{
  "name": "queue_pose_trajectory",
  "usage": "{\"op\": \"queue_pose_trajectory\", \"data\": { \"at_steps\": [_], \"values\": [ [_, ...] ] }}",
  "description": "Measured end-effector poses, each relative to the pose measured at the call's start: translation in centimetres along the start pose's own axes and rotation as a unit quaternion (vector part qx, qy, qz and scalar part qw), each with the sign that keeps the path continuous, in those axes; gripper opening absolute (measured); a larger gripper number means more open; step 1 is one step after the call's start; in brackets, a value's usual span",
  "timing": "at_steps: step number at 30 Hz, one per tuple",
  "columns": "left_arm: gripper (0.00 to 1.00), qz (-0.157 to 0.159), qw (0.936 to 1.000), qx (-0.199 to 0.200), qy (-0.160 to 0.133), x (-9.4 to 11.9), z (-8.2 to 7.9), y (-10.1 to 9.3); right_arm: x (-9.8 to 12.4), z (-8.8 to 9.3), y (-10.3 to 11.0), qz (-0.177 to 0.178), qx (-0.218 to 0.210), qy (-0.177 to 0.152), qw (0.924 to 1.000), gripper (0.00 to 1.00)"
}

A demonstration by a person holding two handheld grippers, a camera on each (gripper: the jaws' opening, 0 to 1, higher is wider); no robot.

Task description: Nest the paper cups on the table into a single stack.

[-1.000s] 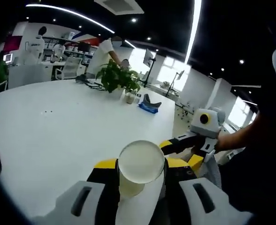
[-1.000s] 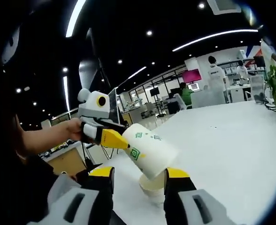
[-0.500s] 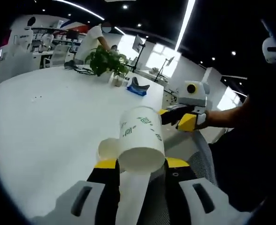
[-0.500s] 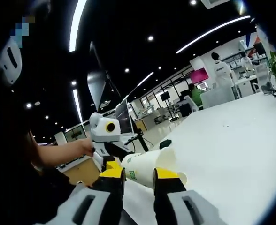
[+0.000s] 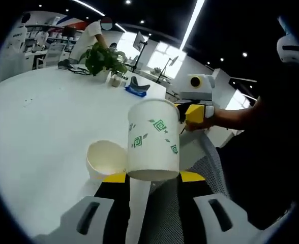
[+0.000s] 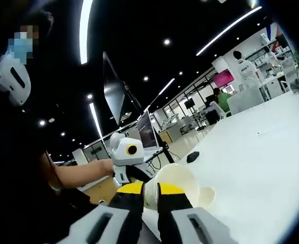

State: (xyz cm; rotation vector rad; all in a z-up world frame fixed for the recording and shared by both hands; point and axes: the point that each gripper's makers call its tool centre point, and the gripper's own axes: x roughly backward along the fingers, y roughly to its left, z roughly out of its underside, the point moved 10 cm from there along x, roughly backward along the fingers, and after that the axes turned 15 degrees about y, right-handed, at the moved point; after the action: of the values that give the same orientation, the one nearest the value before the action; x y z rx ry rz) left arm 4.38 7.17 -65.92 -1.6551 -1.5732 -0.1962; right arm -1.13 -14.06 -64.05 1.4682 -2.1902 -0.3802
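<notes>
Printed cup [image 5: 153,140] sits clamped in left tool [image 5: 152,179] — plain cup [image 5: 106,159] just beside.

No words, numbers or brand names can be read. The paper cup [image 5: 153,145] carries only green square-spiral and leaf marks, toward 12 o'clock from the left gripper's jaws.

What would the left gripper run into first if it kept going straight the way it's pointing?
The left gripper already holds the printed paper cup, so that cup leads. Beyond it, the right gripper looks like the first thing in line, though depth is unclear.
</notes>
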Motion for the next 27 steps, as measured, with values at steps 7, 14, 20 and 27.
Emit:
{"op": "queue_pose_trajectory", "data": {
  "at_steps": [7, 14, 20, 27],
  "values": [
    [0.03, 0.004, 0.9999, 0.011, -0.002, 0.0, 0.0, 0.5, -0.1, 0.5, 0.1, -0.010, 0.009, 0.019, 0.9997, 0.00],
    [0.28, -0.017, 0.9997, 0.008, -0.015, 0.1, -0.1, 0.3, 0.2, 0.4, 0.1, -0.006, 0.012, 0.018, 0.9998, 0.00],
    [0.43, -0.046, 0.9986, 0.005, -0.026, 0.5, 0.3, 0.2, 0.4, 0.1, 0.0, 0.004, 0.014, 0.016, 0.9998, 0.00],
    [0.65, -0.099, 0.9942, -0.004, -0.042, 1.1, 1.0, 0.1, 0.6, -0.9, -0.3, 0.029, 0.033, 0.029, 0.9986, 0.00]
  ]
}}
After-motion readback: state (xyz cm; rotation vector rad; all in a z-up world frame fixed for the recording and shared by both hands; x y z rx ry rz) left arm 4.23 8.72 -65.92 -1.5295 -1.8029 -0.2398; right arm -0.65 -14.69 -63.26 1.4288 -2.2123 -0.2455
